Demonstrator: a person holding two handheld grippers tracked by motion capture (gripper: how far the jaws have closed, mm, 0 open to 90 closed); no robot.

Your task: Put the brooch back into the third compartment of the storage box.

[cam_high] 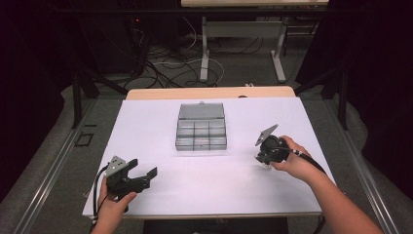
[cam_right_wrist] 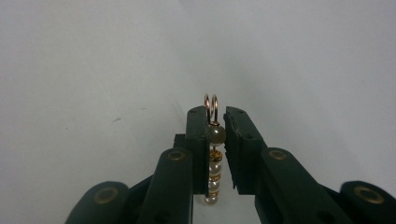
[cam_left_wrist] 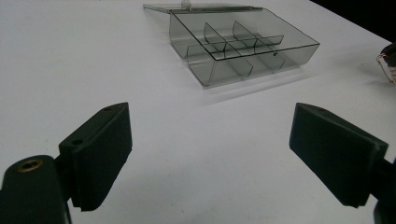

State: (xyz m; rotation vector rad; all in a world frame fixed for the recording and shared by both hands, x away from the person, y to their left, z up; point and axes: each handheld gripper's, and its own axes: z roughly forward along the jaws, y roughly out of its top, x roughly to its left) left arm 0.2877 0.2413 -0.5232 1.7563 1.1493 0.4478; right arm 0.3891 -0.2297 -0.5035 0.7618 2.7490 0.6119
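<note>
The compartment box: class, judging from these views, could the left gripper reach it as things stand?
Probably yes. The left gripper has open, empty jaws, and bare white table lies between it and the compartment box, whose lid is folded back. The right gripper, shut on a pearl earring, stays off to the side.

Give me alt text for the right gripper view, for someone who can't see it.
The right tongs are shut on a pearl-and-gold bead earring, whose gold wire loops stick out past the tips. Behind it lies the plain white table surface, with a tiny dark speck at the left.
</note>
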